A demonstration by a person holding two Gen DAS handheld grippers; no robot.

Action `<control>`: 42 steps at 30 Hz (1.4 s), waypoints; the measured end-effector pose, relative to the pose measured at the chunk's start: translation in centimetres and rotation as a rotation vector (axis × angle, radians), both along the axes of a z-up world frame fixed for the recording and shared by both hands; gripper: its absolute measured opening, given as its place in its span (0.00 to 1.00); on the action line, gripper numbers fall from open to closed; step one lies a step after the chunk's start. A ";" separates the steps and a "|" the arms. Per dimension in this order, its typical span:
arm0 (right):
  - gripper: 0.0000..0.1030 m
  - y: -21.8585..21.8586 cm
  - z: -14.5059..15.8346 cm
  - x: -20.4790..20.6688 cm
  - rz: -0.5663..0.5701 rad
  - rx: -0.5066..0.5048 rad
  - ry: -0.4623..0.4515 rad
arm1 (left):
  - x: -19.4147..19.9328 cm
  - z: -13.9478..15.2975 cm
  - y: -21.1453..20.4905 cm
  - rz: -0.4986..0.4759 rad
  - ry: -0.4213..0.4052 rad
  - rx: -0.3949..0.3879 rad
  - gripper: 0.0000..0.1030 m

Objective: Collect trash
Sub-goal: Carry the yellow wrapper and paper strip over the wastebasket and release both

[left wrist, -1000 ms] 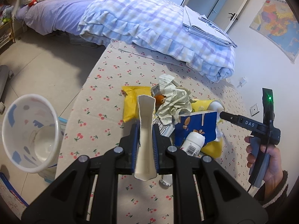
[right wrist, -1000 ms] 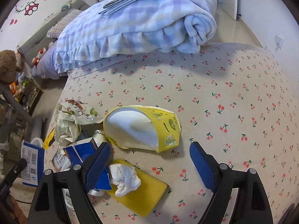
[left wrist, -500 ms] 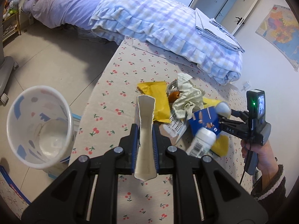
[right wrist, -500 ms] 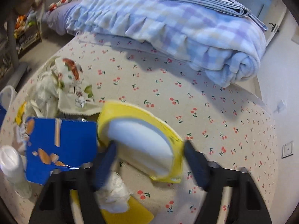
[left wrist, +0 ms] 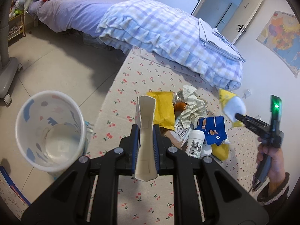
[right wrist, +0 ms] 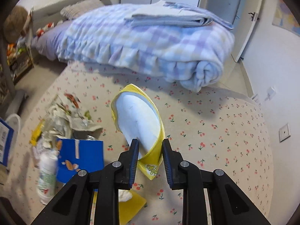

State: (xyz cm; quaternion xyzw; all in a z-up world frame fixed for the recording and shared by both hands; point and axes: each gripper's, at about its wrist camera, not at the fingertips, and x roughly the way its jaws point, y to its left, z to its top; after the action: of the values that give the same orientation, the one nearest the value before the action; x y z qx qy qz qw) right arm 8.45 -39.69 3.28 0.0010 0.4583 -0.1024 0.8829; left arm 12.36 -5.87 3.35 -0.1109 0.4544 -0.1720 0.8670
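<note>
**Trash pile on the cherry-print bed, two pieces lifted**

Trash is held in both grippers. The left gripper [left wrist: 146,146] is clenched on a flattened white carton [left wrist: 145,131], which stands upright between its blue pads. The right gripper [right wrist: 149,161] is closing its jaws on a squashed yellow paper cup [right wrist: 138,120], white inside, raised clear of the cherry-print bedsheet [right wrist: 215,131]. A hand [left wrist: 270,161] in a striped cuff grips its handle. The remaining pile lies near the sheet's left edge: a blue almond-print box [left wrist: 213,129], a white labelled bottle [left wrist: 195,144], crumpled printed paper [left wrist: 191,106] and a yellow wrapper [left wrist: 163,110]. A patterned white wastebasket [left wrist: 50,131] stands on the floor just off that edge. A checked blanket [right wrist: 150,45] covers the far end.
</note>
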 end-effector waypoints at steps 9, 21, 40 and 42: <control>0.25 3.6 3.8 -2.5 0.048 0.073 -0.085 | -0.4 0.5 4.2 0.075 -0.020 0.005 0.16; 0.26 13.0 4.0 -1.5 0.221 0.131 -0.083 | -0.5 -0.9 12.2 0.215 -0.027 0.035 0.16; 0.27 29.6 -0.7 3.2 0.464 0.145 0.030 | -1.4 -1.6 17.6 0.374 0.050 0.287 0.82; 0.28 31.1 -1.4 3.6 0.485 0.140 0.043 | -1.6 -1.6 18.0 0.382 0.052 0.282 0.83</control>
State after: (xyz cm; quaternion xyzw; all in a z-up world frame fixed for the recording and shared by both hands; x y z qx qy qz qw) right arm 12.08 -8.58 1.91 -0.0499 0.4697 0.1442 0.8695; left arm 10.78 12.15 1.78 -0.0769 0.4670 0.0631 0.8787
